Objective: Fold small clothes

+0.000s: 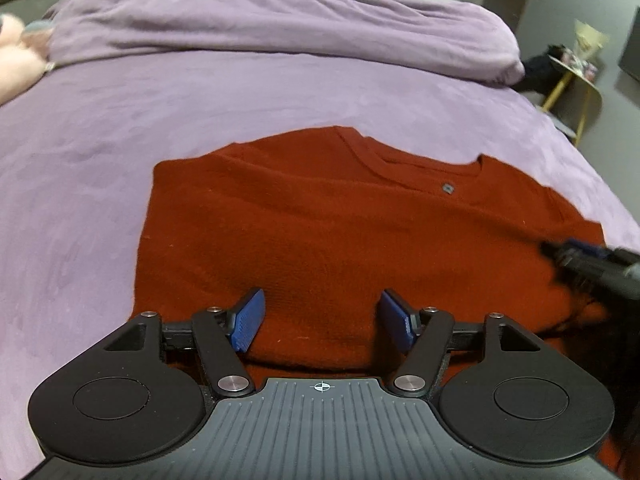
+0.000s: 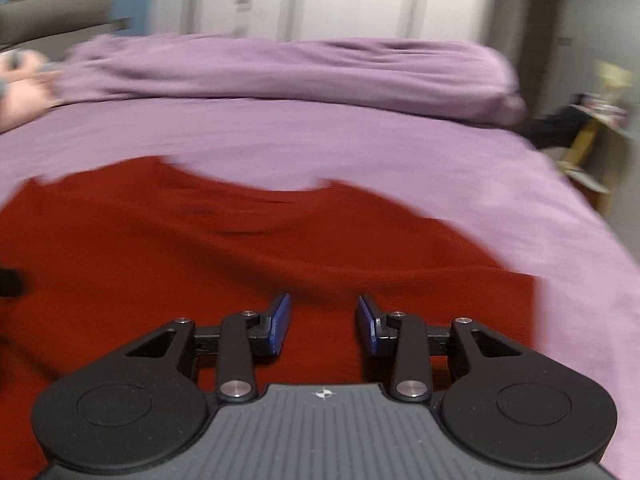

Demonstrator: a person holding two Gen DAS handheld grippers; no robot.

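A rust-red knit sweater [image 1: 320, 216] lies flat on the purple bed sheet [image 1: 160, 92], its neckline facing the far side. My left gripper [image 1: 322, 318] hovers over the sweater's near hem, open, with only fabric showing beneath its blue pads. In the right wrist view the same sweater [image 2: 240, 248] fills the lower left, blurred. My right gripper [image 2: 323, 322] is over the sweater's right part, open, nothing between its pads. The right gripper also shows as a dark blurred shape [image 1: 560, 254] at the sweater's right edge in the left wrist view.
A bunched purple duvet [image 1: 280, 28] lies across the far side of the bed. A pink soft toy [image 1: 16, 60] sits at the far left. A yellow-legged side table [image 1: 576, 76] with dark items stands right of the bed. White wardrobe doors [image 2: 340, 0] line the back wall.
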